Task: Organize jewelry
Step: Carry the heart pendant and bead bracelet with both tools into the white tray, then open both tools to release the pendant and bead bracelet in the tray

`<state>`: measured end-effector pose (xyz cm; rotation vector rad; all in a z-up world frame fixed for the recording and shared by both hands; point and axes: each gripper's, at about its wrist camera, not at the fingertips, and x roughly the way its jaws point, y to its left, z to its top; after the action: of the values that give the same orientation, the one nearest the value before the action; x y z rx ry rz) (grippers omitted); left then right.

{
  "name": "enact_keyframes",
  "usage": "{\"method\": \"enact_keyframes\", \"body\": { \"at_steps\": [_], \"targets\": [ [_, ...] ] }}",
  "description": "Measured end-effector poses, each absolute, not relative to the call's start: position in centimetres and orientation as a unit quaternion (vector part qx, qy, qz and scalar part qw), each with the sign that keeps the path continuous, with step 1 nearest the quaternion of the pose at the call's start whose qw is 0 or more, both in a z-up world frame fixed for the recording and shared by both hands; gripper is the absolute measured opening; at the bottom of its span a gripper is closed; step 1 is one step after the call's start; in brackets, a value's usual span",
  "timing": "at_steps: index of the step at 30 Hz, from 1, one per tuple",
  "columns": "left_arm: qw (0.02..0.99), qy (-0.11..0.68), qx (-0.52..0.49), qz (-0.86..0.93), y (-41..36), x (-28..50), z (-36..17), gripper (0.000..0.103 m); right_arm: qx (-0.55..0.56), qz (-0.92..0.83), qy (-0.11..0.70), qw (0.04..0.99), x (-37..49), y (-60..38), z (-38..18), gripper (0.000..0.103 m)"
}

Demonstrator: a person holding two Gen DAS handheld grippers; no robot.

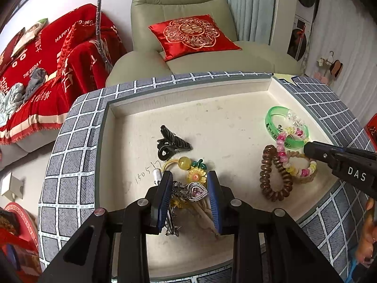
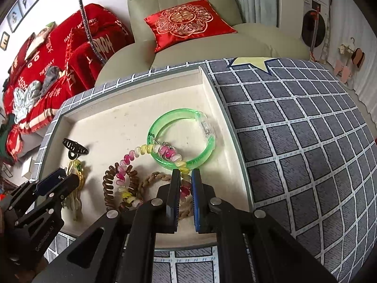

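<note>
In the right wrist view, the right gripper (image 2: 186,173) is seen pinched on a pink-and-yellow spiral hair tie (image 2: 150,152) at lower centre; the clamped stretch is hidden between the pads. In the left wrist view, the left gripper (image 1: 189,181) is held partly spread around a heart-shaped pendant (image 1: 196,191) at lower centre; whether the pads press it cannot be told, and the tangle beneath is hard to make out. One sunflower charm (image 1: 196,175), one black hair claw (image 1: 173,142), one brown spiral hair tie (image 1: 274,174), one braided tan ring (image 2: 160,179) and one green bangle (image 2: 181,139) are counted in the cream tray (image 1: 212,108). The tray's near edge is cut off by the gripper bodies.
</note>
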<state>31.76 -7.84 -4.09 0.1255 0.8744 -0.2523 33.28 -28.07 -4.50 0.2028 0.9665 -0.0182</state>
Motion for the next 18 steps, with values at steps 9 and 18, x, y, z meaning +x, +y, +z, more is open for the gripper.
{"method": "enact_keyframes", "body": {
  "at_steps": [9,18],
  "targets": [
    [0.896,0.422,0.065,-0.119,-7.9,31.7,-3.9,0.047,0.107,-0.002,0.468,0.877,33.2,-28.1,-4.7,0.011],
    [0.9,0.414,0.069,-0.115,-8.0,31.3,-3.3,0.047,0.123,0.01,0.453,0.883,32.3,-28.0,-3.6,0.058]
  ]
}}
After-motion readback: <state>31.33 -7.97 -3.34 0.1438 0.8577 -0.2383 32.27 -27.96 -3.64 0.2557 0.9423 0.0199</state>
